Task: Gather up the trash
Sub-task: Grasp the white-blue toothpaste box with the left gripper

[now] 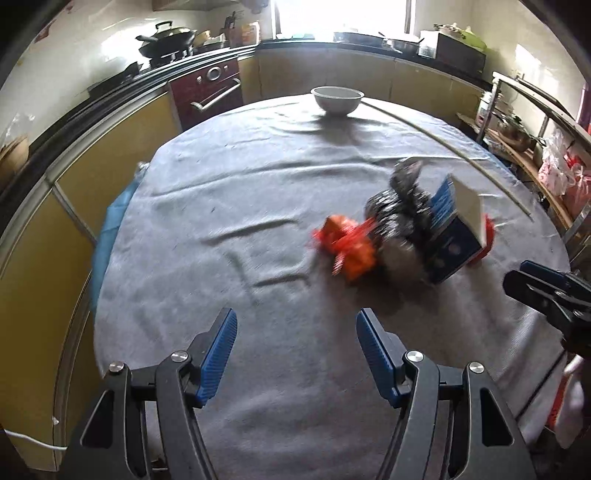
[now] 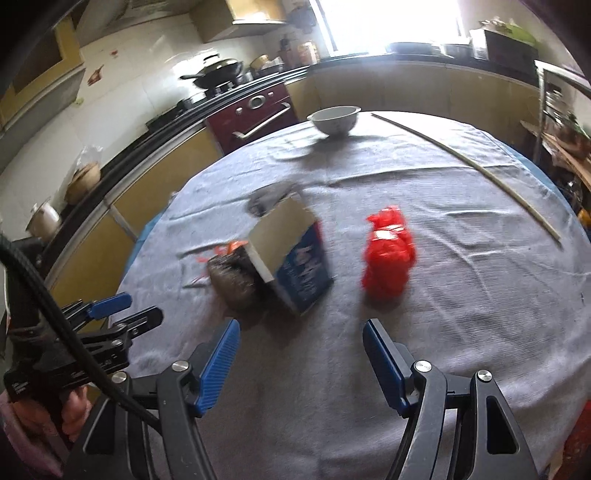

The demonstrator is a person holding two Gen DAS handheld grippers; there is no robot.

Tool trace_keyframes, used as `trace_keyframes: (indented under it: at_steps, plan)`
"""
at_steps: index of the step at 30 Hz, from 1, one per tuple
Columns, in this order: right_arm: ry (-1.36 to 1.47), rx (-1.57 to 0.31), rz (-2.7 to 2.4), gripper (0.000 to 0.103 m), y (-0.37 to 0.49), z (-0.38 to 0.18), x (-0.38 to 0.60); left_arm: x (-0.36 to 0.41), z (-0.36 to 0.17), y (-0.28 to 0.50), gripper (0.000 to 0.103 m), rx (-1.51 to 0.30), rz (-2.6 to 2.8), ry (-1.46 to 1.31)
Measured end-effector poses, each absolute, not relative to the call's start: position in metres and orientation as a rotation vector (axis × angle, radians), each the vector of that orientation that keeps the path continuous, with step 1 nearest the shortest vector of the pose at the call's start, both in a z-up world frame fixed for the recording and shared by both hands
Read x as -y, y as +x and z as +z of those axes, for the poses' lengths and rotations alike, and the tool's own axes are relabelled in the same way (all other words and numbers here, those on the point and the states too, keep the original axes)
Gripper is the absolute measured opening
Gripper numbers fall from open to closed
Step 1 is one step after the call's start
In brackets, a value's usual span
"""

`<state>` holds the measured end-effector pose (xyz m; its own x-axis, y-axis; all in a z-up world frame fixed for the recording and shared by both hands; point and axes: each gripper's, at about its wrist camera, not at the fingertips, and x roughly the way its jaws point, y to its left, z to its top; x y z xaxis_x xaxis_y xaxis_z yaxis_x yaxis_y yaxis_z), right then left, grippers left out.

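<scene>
Hand-held gripper [image 2: 301, 350] before crumpled red wrapper [image 2: 388, 254]

Place: home kitchen, lived-in, not a lab or shop.
Far left: black wok [image 1: 167, 38] w/ lid on a gas hob, dark red built-in oven [image 1: 210, 88] right below.
Left side: yellow cabinet fronts [image 1: 37, 258] under a dark counter, white tiled wall [image 2: 122, 96] above.
Far centre: bright window [image 1: 340, 14], pans & jars on the counter under it.
Right: open shelf rack [image 1: 532, 122] w/ pots, plastic bags.
Near/centre: table under grey cloth [image 1: 229, 206], white bowl [image 1: 336, 99] at its far edge.
</scene>
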<state>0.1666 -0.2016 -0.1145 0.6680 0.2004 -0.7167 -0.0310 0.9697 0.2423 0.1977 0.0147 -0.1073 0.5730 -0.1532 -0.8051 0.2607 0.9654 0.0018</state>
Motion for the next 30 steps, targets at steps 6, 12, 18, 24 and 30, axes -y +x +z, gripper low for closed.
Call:
trace_keyframes:
  at_steps: [6, 12, 18, 24, 30]
  plan:
    - [0.296, -0.796, 0.078, 0.073, 0.170, -0.117, 0.240, 0.020, -0.091, 0.201, 0.068, -0.891, -0.300, 0.151]
    - [0.386, -0.786, 0.026, 0.073, 0.161, -0.123, 0.277, 0.063, -0.080, 0.209, 0.068, -0.857, -0.368, 0.165]
    - [0.442, -0.785, 0.005, 0.073, 0.149, -0.131, 0.302, 0.097, -0.081, 0.221, 0.068, -0.867, -0.399, 0.179]
    - [0.471, -0.776, 0.009, 0.073, 0.141, -0.135, 0.313, 0.118, -0.091, 0.233, 0.068, -0.892, -0.391, 0.190]
    - [0.495, -0.767, 0.014, 0.073, 0.135, -0.140, 0.321, 0.127, -0.101, 0.236, 0.068, -0.912, -0.393, 0.196]
